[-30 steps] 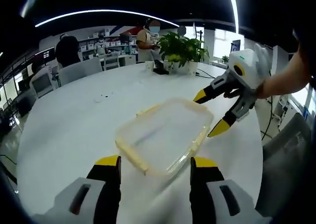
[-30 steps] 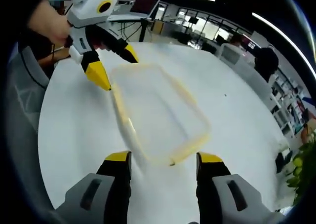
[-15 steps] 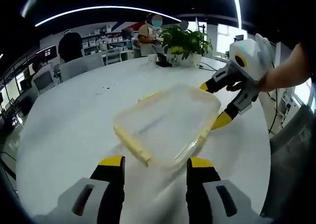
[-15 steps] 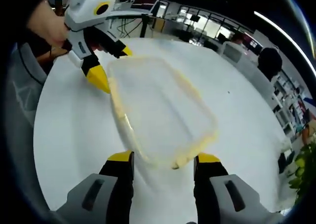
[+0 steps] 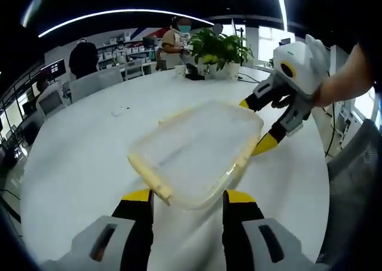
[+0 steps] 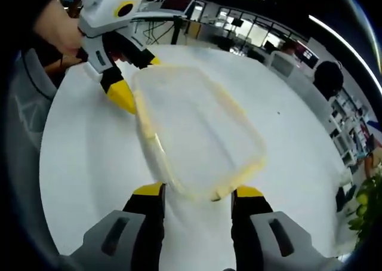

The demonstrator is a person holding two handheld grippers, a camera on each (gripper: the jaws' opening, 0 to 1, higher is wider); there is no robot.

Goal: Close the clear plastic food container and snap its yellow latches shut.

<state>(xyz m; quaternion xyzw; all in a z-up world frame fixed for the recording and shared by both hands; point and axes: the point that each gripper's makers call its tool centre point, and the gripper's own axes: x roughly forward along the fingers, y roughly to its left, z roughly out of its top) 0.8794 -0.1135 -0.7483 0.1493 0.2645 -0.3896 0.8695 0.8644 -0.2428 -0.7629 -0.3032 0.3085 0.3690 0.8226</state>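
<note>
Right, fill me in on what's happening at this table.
A person is working a clear food container with yellow latches on a round white table, one pair of tongs in each hand. The left tongs sit open at one short end, the right tongs open at the opposite end. The lid lies on the box; whether any latch is snapped cannot be told.

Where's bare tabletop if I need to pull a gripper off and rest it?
Bare white table lies between the container and the seated people's side, and again beyond it toward the potted plant. It is crowded at the container's two ends, where the left gripper and right gripper sit.
</note>
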